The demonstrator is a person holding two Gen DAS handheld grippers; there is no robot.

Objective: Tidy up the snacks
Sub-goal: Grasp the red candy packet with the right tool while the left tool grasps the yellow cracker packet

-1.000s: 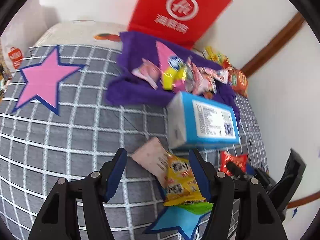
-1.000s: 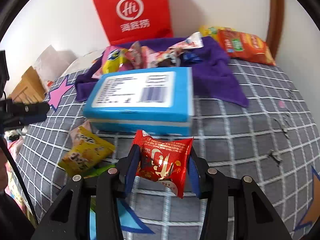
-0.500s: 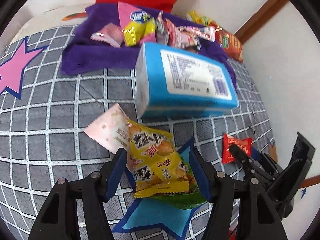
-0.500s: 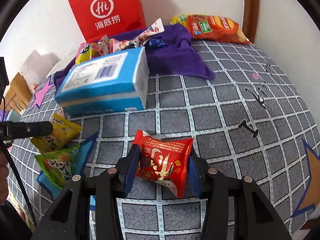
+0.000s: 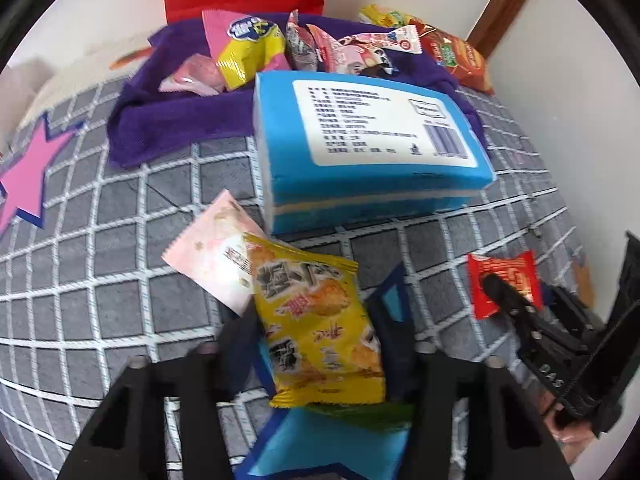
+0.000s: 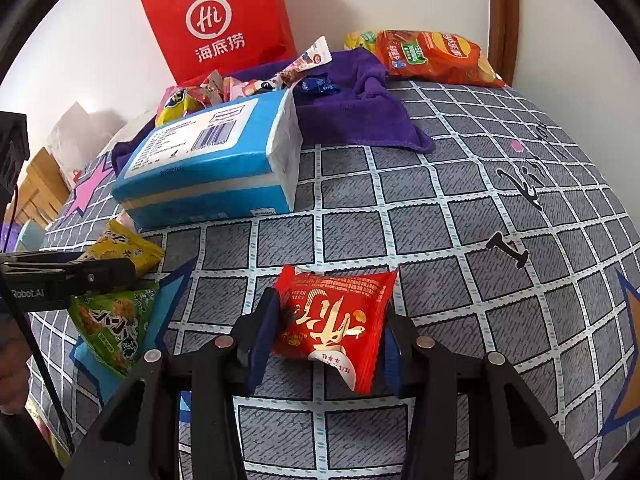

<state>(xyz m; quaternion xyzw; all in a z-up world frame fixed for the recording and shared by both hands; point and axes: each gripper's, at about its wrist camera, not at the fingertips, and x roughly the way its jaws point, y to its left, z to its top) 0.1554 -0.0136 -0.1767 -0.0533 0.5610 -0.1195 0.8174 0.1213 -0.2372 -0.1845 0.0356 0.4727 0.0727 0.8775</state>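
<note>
A yellow snack packet [image 5: 320, 344] lies over a pink packet [image 5: 208, 256] and a green packet [image 6: 112, 328], by a blue star [image 5: 320, 448] printed on the bedcover. My left gripper [image 5: 316, 304] points down at the yellow packet. Its jaws are closing on the packet, and both blurred pads meet its side edges. My right gripper [image 6: 332, 312] is shut on a red snack packet [image 6: 336, 328] just above the grey checked cover [image 6: 440, 220]. Seen from the left wrist, that red packet [image 5: 504, 276] is at the right.
A big blue tissue pack [image 5: 360, 160] lies just beyond the packets. Behind it a purple towel [image 5: 160, 120] holds several snacks, and a red paper bag [image 6: 216, 20] leans on the wall. An orange chip bag [image 6: 432, 56] is in the far right corner.
The left gripper came down over the yellow packet and its jaws narrowed onto it. The right gripper sank a little toward the bedcover, still holding the red packet.
</note>
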